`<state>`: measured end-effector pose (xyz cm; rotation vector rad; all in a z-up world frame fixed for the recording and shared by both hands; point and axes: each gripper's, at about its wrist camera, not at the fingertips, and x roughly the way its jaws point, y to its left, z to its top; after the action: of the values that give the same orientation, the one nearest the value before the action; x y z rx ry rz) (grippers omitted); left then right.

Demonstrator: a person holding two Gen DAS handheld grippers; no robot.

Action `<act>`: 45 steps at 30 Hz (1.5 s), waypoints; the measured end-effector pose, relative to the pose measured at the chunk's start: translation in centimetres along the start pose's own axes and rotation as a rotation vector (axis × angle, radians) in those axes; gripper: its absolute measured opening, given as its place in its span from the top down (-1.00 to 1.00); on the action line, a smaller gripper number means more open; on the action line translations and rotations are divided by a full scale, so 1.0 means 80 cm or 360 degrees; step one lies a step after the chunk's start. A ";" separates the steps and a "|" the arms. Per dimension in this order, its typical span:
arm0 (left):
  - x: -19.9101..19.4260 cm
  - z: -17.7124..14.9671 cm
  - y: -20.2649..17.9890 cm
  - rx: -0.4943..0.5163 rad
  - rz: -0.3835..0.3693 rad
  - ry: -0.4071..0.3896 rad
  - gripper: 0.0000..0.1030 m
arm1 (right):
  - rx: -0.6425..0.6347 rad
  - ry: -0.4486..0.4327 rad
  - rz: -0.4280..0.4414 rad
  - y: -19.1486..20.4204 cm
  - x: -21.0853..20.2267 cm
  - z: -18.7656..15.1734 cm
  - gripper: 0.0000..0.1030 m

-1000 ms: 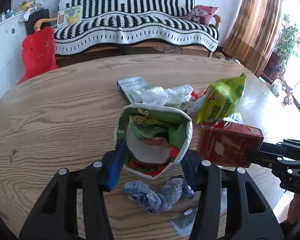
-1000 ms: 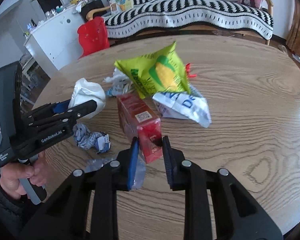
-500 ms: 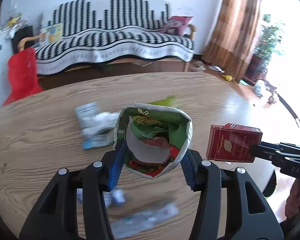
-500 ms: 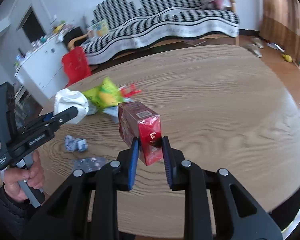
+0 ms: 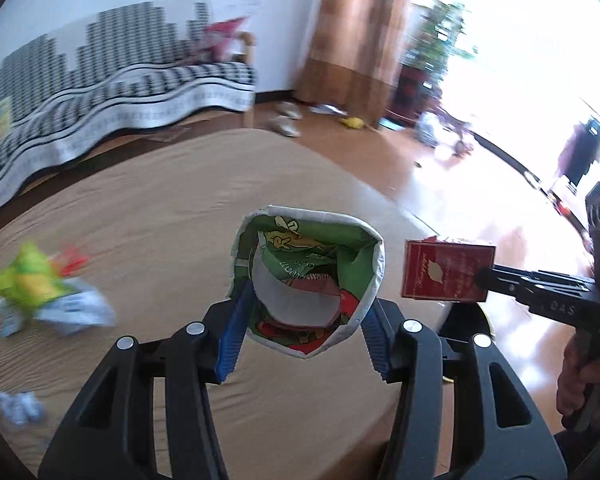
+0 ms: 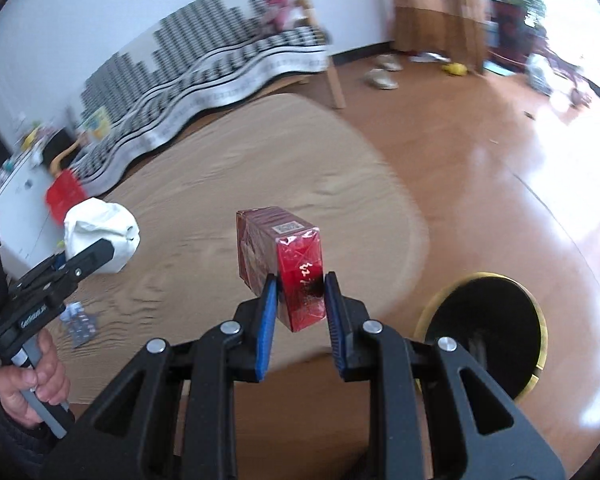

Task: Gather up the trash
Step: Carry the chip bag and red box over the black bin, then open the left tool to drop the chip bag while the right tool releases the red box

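Observation:
My left gripper (image 5: 304,332) is shut on a white paper cup (image 5: 306,280) with green and red wrappers stuffed inside, held above the round wooden table (image 5: 148,216). The cup also shows at the left of the right wrist view (image 6: 100,236). My right gripper (image 6: 300,320) is shut on a red carton (image 6: 288,264), held in the air near the table's right edge; the carton also shows in the left wrist view (image 5: 446,270). A black bin with a gold rim (image 6: 484,328) stands on the floor below, to the right of the carton.
A yellow-green snack bag (image 5: 28,280) and a blue-white wrapper (image 5: 76,312) lie at the table's left. Crumpled blue paper (image 5: 18,408) lies near the front left, also seen in the right wrist view (image 6: 80,320). A striped sofa (image 5: 112,92) stands behind.
Both grippers have swung right with their loads, from over the trash pile toward the table's right edge. The bin has come into the right wrist view. The carton is lifted off the table.

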<state>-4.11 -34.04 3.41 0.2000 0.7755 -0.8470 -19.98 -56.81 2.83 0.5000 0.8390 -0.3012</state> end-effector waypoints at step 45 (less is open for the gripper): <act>0.226 -0.084 -0.302 0.0354 -0.0420 0.0468 -0.76 | 0.0502 0.0162 -0.0438 -0.268 -0.029 -0.105 0.53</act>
<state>-18.07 -57.84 -10.52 0.4339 0.9963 -1.1716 -36.25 -70.27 -6.56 0.6989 0.9662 -0.6727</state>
